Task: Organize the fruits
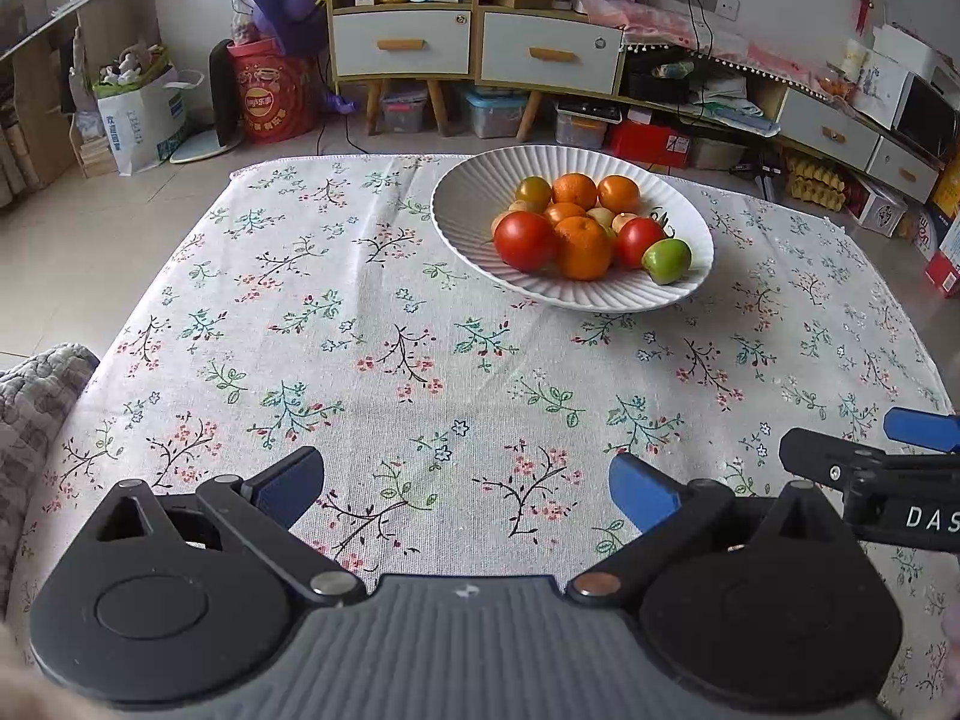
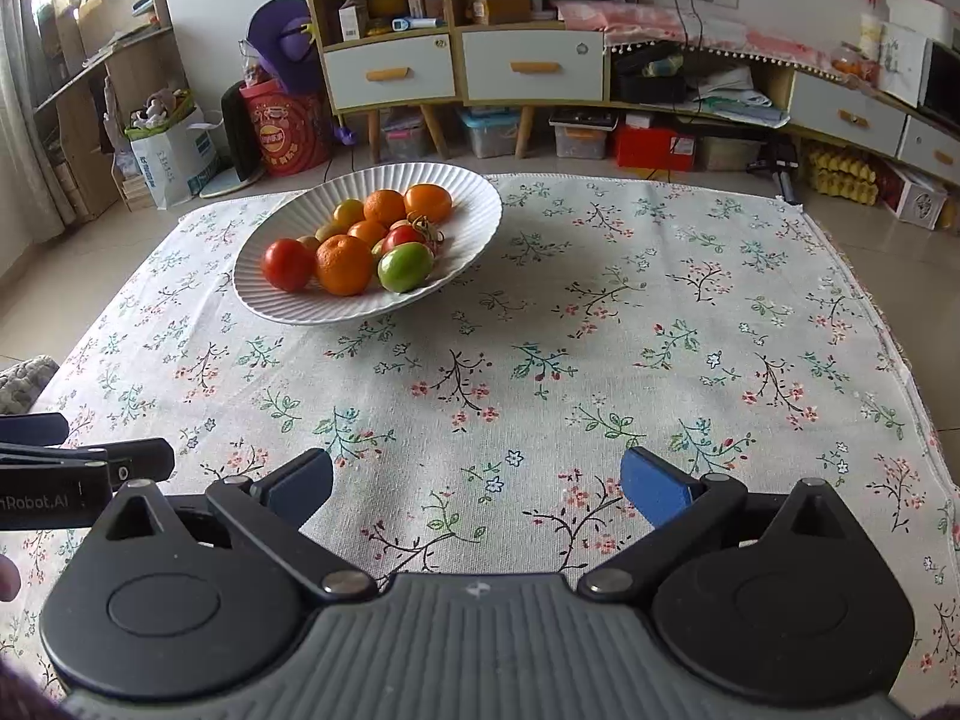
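Two black claws with blue pads, left gripper (image 1: 467, 483) and right gripper (image 2: 477, 486), both spread wide, nothing between them. White ribbed bowl (image 1: 462, 210) sits ahead-right of the left one, ahead-left of the right, on floral tablecloth (image 2: 600, 360). Only the right view shows the stemmed tomato (image 2: 403, 235) clearly. Oranges, red tomatoes, green tomato (image 2: 405, 266) piled together.

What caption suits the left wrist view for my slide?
Open left tongs hover over floral tablecloth; white bowl of fruit beyond.
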A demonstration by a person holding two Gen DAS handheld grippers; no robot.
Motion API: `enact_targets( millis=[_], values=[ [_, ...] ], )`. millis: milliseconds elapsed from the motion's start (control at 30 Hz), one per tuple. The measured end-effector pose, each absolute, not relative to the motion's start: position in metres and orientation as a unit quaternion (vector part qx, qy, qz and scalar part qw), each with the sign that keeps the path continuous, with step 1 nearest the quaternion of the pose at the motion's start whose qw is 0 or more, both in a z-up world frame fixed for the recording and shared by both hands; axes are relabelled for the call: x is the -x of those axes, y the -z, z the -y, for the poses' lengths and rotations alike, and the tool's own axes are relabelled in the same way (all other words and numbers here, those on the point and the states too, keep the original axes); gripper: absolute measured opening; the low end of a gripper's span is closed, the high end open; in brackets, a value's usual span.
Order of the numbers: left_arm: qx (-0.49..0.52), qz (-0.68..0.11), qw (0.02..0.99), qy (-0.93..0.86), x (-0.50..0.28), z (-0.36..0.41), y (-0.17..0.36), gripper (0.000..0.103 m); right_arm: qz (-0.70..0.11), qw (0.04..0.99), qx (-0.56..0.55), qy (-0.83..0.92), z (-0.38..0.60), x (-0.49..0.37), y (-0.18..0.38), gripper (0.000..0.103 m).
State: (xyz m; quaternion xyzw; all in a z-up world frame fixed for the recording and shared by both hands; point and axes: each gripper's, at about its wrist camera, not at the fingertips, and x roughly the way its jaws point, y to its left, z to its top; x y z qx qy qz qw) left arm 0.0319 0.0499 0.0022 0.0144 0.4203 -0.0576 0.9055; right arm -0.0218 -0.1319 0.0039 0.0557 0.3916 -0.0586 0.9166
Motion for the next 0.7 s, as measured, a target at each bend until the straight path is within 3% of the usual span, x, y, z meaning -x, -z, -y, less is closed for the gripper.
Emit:
enact_targets(
  millis=[700],
  values=[
    [-0.023, -0.406, 0.912, 0.057, -0.023, -0.045, -0.001, 0.099, -0.394, 0.918, 0.001, 0.052, 0.108, 0.026, 0.006, 0.102]
  ],
)
